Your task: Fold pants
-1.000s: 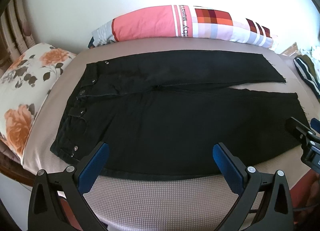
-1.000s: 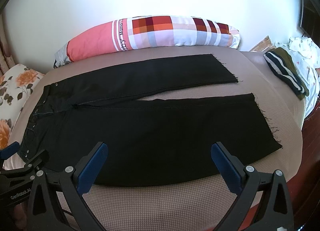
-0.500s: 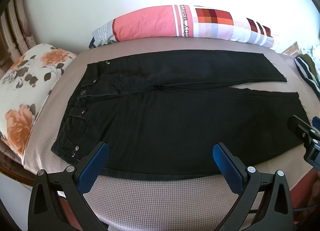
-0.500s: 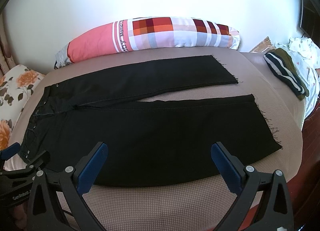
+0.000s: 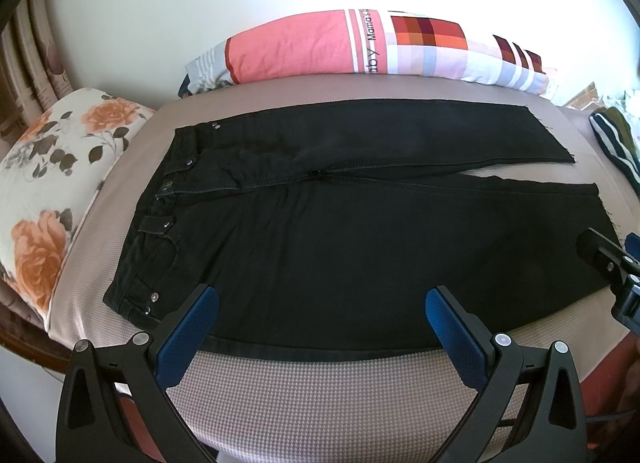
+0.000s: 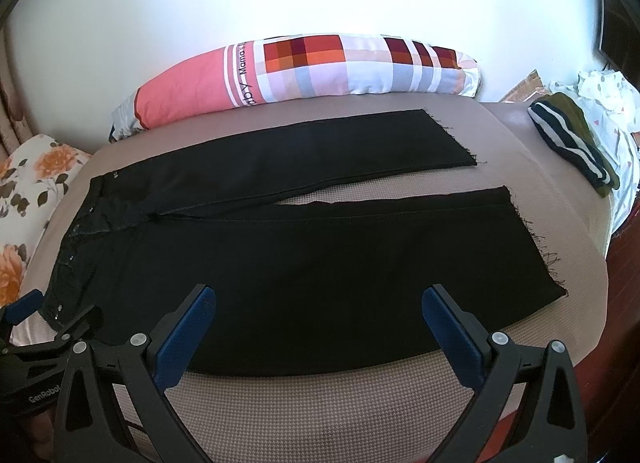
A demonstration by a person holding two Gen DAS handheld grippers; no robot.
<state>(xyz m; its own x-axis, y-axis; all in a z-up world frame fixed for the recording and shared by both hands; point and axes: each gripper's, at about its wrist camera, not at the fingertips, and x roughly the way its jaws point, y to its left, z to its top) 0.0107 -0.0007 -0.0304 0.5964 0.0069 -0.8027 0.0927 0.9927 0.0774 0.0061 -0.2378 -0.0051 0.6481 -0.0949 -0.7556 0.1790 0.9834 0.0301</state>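
Across the taupe bedcover (image 5: 320,399) lie flat black denim pants (image 5: 360,231), legs parted, ready for folding. Left gripper (image 5: 322,313) and right gripper (image 6: 320,311) hover wide open at the near edge, holding nothing.

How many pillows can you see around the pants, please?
2: a long pink and checked pillow lies along the wall beyond the black pants; a floral pillow sits past their waistband end. Others may lie out of view.

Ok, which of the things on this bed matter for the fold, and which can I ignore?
For the job:
black pants, spread flat and unfolded
left claw, open
right claw, open

Just lying about:
long patchwork pillow
floral cushion
striped folded garment
white patterned cloth
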